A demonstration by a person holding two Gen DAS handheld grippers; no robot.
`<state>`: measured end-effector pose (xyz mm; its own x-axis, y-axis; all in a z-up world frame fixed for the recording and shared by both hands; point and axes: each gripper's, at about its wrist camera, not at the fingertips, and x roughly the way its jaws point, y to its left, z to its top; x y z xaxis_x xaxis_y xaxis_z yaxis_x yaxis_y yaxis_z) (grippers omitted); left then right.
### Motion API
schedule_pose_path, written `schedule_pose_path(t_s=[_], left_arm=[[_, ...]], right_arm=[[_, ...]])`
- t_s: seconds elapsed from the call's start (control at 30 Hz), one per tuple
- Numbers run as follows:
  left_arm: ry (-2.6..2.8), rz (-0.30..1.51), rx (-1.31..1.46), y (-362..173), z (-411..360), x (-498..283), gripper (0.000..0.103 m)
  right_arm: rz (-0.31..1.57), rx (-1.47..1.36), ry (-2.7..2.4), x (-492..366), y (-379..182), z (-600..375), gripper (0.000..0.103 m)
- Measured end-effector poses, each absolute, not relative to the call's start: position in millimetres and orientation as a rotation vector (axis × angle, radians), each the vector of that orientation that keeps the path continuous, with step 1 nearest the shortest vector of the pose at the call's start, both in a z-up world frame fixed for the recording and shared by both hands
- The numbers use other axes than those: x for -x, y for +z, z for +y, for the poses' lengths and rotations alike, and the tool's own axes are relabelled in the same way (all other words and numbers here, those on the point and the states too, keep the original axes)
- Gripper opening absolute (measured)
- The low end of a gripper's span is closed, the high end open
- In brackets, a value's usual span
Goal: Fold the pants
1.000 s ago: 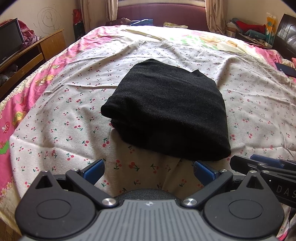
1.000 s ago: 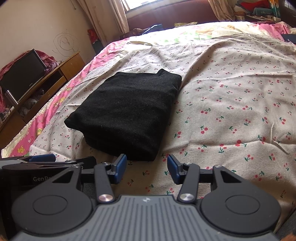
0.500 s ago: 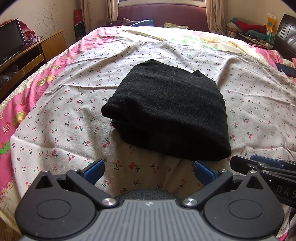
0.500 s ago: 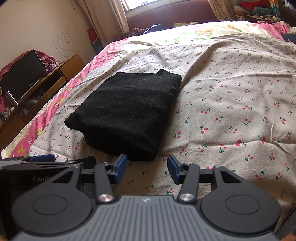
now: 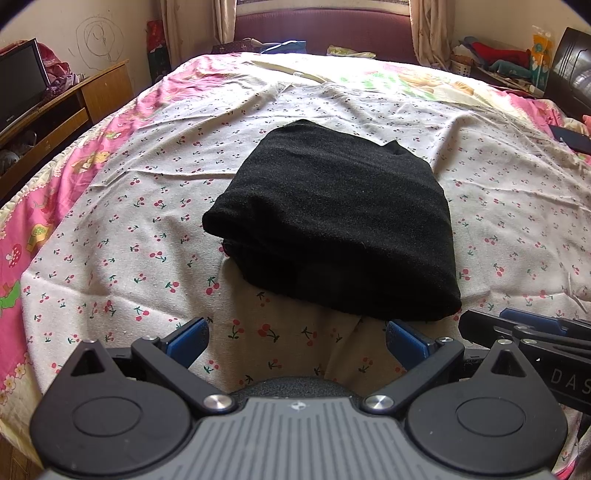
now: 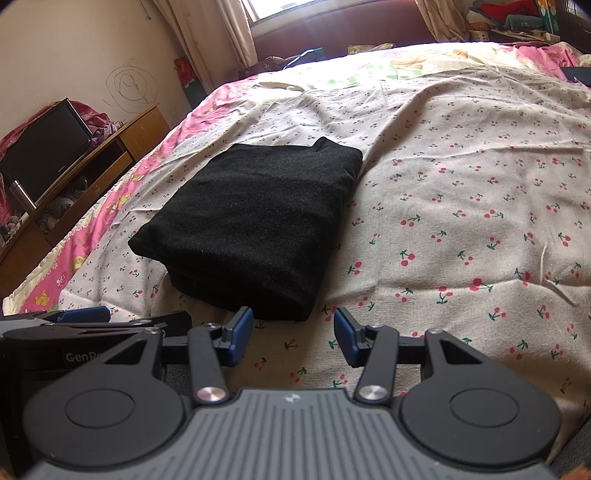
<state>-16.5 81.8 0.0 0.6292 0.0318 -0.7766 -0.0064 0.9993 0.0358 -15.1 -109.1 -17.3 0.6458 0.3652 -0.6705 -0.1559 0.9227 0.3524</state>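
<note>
The black pants (image 5: 336, 225) lie folded into a thick rectangular stack on the cherry-print sheet (image 5: 147, 206), also in the right wrist view (image 6: 251, 225). My left gripper (image 5: 295, 341) is open wide and empty, just short of the stack's near edge. My right gripper (image 6: 293, 332) is open and empty, near the stack's near right corner. Each gripper shows at the edge of the other's view: the right one (image 5: 532, 328) and the left one (image 6: 85, 317).
The pink bedspread (image 5: 22, 236) runs along the bed's left side. A wooden TV stand (image 6: 74, 173) with a screen stands left of the bed. A dark headboard (image 5: 325, 29) and clutter (image 5: 498, 62) sit at the back. A dark object (image 5: 570, 136) lies at the far right.
</note>
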Motion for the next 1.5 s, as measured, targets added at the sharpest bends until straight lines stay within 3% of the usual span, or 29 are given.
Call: schedule_pose_path(t_s=[1.5], left_arm=[[0.032, 0.884, -0.045, 0.0, 79.4, 17.5, 0.103]], right_arm=[[0.819, -0.27, 0.307, 13.8, -19.9, -108.6, 0.05]])
